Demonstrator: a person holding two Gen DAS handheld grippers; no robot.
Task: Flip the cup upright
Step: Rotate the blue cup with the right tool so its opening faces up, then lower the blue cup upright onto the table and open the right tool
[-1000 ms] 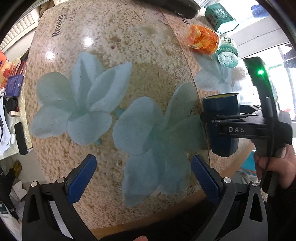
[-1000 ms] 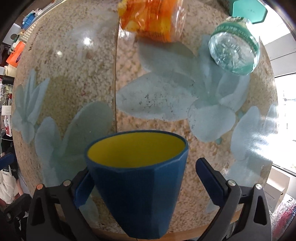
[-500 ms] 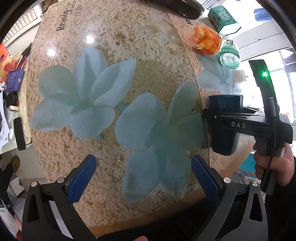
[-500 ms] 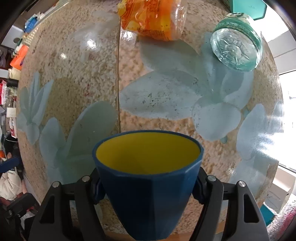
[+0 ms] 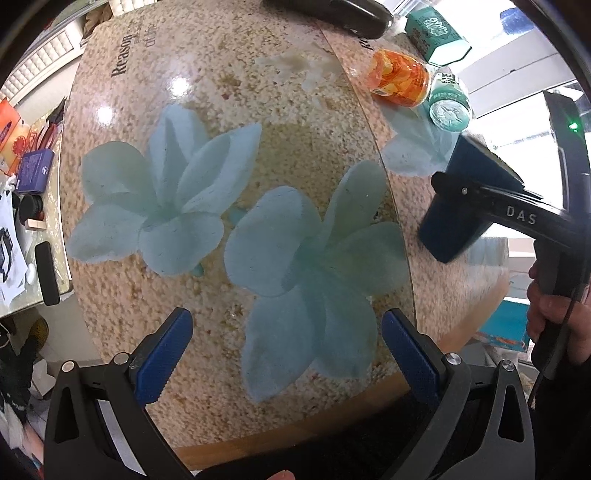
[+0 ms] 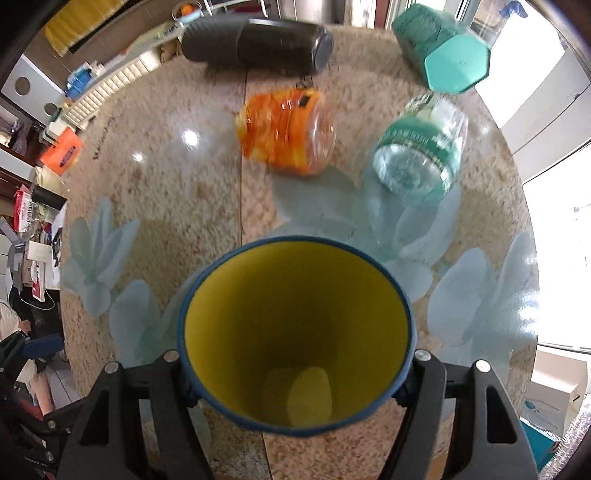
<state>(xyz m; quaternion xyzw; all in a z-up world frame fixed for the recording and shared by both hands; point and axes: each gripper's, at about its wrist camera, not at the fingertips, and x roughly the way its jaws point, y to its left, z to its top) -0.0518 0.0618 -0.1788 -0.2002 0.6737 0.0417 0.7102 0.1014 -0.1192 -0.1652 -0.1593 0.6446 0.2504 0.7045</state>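
Left wrist view: the left gripper (image 5: 286,338) hovers over the flower-patterned speckled worktop (image 5: 229,122), its blue-padded jaws spread wide with nothing between them, as in both earlier frames. At right, the right gripper (image 5: 476,192), marked "DAS" and held by a hand (image 5: 550,314), clamps the dark blue faceted cup with yellow interior (image 5: 458,199). Half a second ago the cup stood level in this view; now it is tilted, its base swung toward the worktop's near edge and its mouth turned up and away, and it appears lifted off the surface, though contact cannot be judged for certain. Beyond it lie an orange-labelled clear plastic jar (image 5: 400,79) on its side and a green-labelled clear bottle (image 5: 448,105), with a teal hexagonal carton (image 5: 437,35) behind. Right wrist view: the jaws of the right gripper (image 6: 295,363) are closed on the cup (image 6: 295,332) at both flanks of its rim. Earlier the camera saw the cup's outer wall and only a shallow slice of yellow; now it looks straight down the yellow interior to the bottom. The jar (image 6: 286,134), bottle (image 6: 417,155), carton (image 6: 443,51) and a dark grey cylinder lying on its side (image 6: 255,46) now sit lower in the field and are motion-blurred.
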